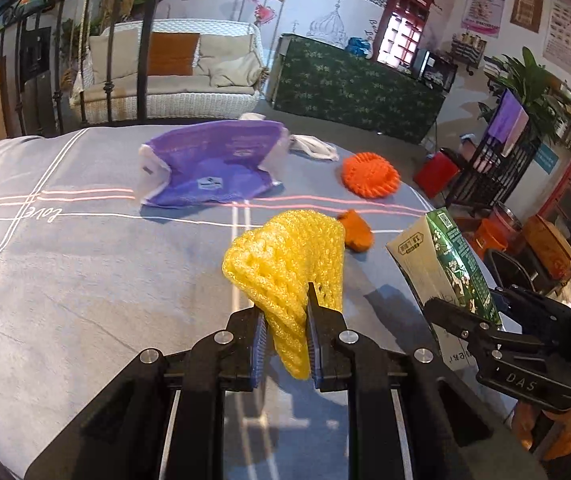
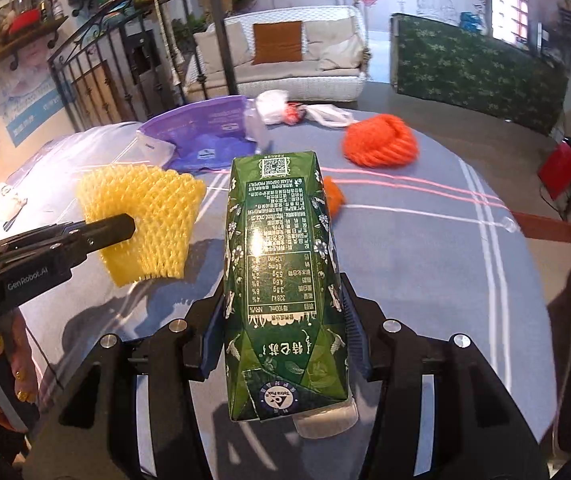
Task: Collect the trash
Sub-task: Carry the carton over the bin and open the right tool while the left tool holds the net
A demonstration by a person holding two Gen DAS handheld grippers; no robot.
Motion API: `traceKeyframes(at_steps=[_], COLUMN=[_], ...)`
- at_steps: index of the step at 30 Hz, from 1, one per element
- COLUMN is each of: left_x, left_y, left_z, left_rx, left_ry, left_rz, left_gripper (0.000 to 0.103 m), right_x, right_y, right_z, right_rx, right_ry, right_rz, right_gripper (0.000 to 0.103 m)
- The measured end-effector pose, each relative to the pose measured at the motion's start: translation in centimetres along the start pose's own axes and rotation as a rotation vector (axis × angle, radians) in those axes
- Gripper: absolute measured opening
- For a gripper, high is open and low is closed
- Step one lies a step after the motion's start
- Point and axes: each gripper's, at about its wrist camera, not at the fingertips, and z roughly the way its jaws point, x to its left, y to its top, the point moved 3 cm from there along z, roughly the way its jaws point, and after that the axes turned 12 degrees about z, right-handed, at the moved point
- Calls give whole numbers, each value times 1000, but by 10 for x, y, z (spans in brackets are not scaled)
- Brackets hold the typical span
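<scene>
Left gripper (image 1: 285,320) jaws pinch a yellow foam fruit net (image 1: 285,264); right gripper (image 2: 281,332) jaws (half open) clamp a green milk carton (image 2: 281,272).

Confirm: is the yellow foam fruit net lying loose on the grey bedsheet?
No. The yellow foam fruit net is clamped in the left gripper, lifted off the grey bedsheet.

A: Bright even daylight; the window (image 1: 399,36) behind the green counter (image 1: 349,84) blows out white.

B: Soft shadows on the tablecloth (image 1: 65,264); edges bend and darken, the orange net (image 2: 381,140) smears.
</scene>
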Motion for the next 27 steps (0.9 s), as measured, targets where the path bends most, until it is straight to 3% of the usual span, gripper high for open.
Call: traceKeyframes(at_steps=[10,18,27], left_x=[-84,-164,-240], left_y=[-1,2,3], left_z=[4,20,35], left_rx=[-18,-9,8], left_ry=[-122,-269,-385], left_rz=[111,218,346], left_gripper=[18,18,18], right_x=[-75,-163,-252], right_y=[-31,-49,-57], right_z=[-63,-116,-142], right_rx=[-107,-211,-244], right_ry=[-93,-261,-429], right_rz=[155,312,430], right_gripper=[51,51,51])
